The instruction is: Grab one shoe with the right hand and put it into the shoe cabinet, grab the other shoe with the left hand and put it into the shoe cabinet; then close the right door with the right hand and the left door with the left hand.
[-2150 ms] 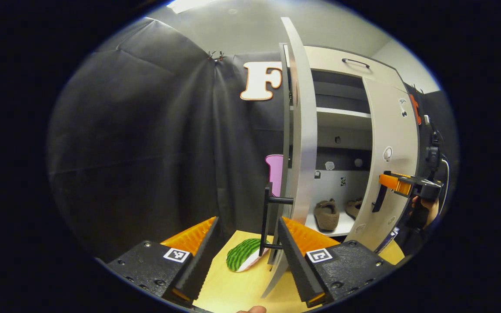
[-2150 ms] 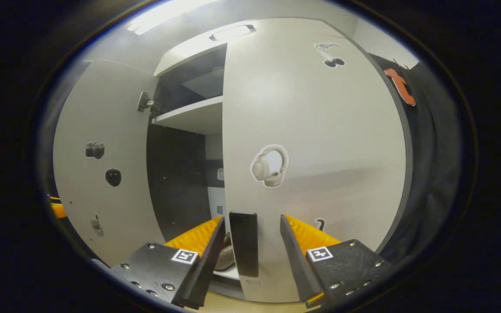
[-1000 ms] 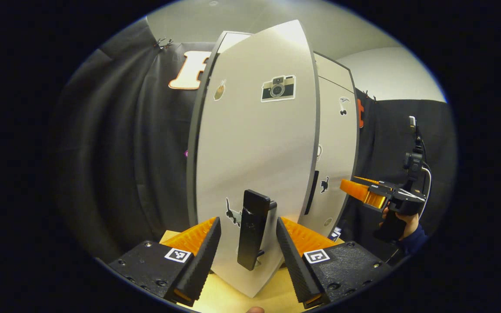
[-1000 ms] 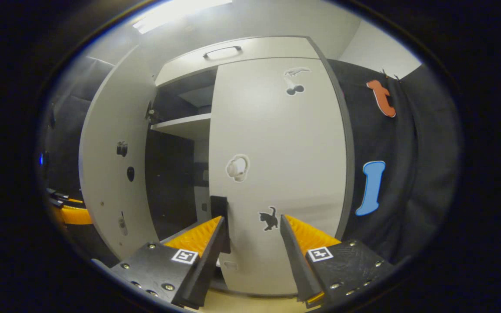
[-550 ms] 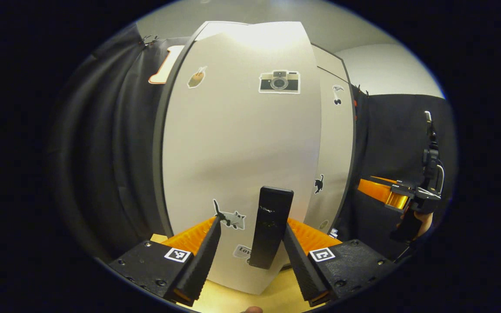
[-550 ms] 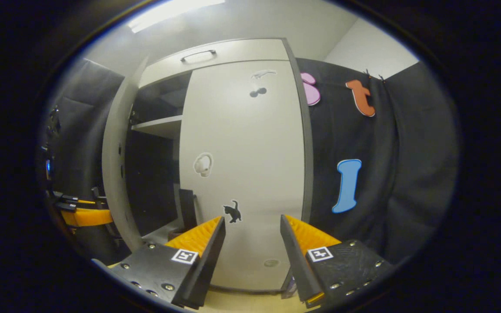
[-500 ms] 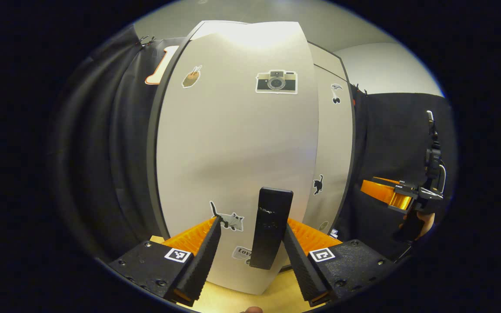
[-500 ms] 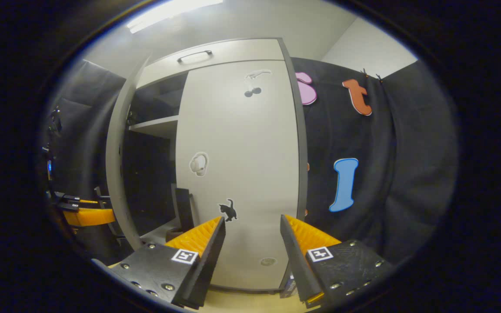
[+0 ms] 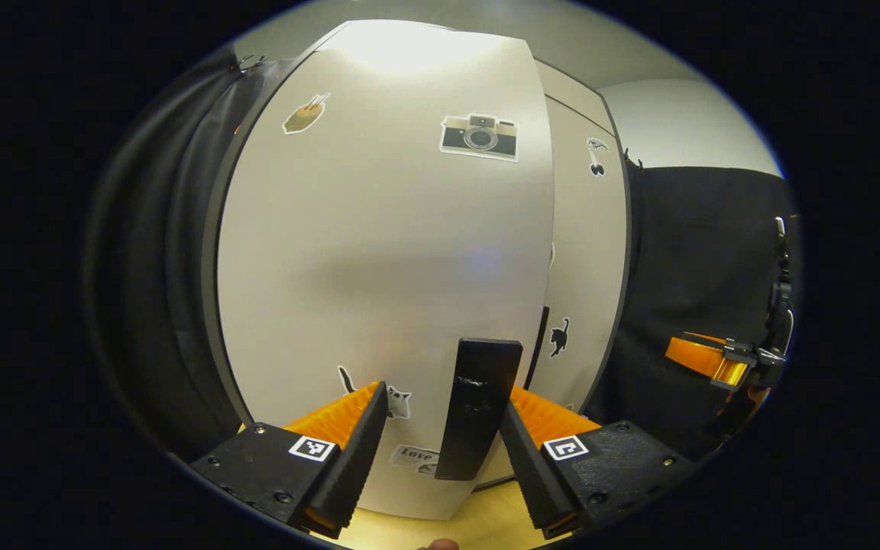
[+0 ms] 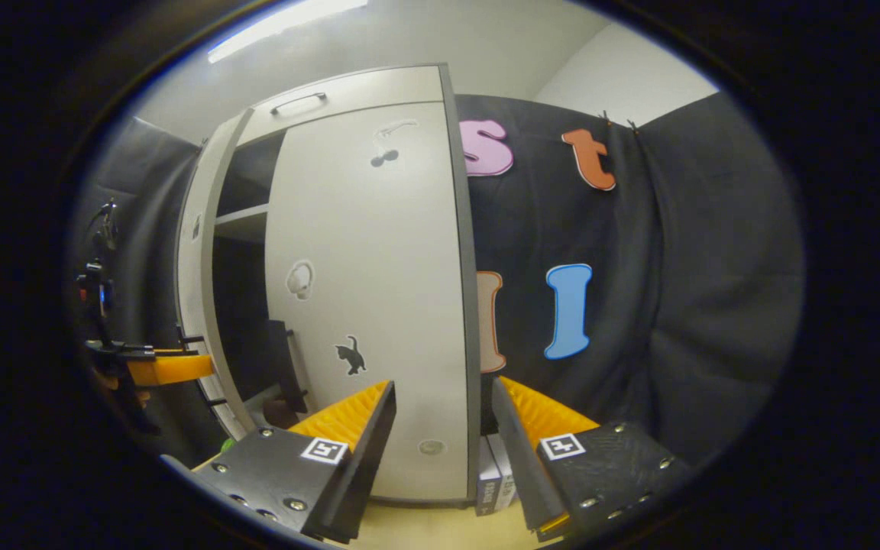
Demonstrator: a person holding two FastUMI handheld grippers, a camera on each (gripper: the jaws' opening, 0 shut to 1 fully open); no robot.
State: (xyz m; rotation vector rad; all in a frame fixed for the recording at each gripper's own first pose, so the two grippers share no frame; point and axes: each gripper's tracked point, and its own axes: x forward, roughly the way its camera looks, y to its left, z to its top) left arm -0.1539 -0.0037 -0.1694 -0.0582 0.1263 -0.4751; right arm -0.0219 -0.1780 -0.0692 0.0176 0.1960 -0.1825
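Shoe cabinet point(image 10: 348, 99), 2 doors: right door point(image 10: 379, 290) shut, left door point(image 9: 379, 252) slightly ajar, its black handle point(image 9: 478, 409) between the spread fingers of the left gripper point(image 9: 440, 435); right gripper point(image 10: 440, 435) released, clear of cabinet.

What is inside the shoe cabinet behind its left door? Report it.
Through the gap beside the left door, a shelf, a dark interior and part of a brown shoe show. The doors cover the rest.
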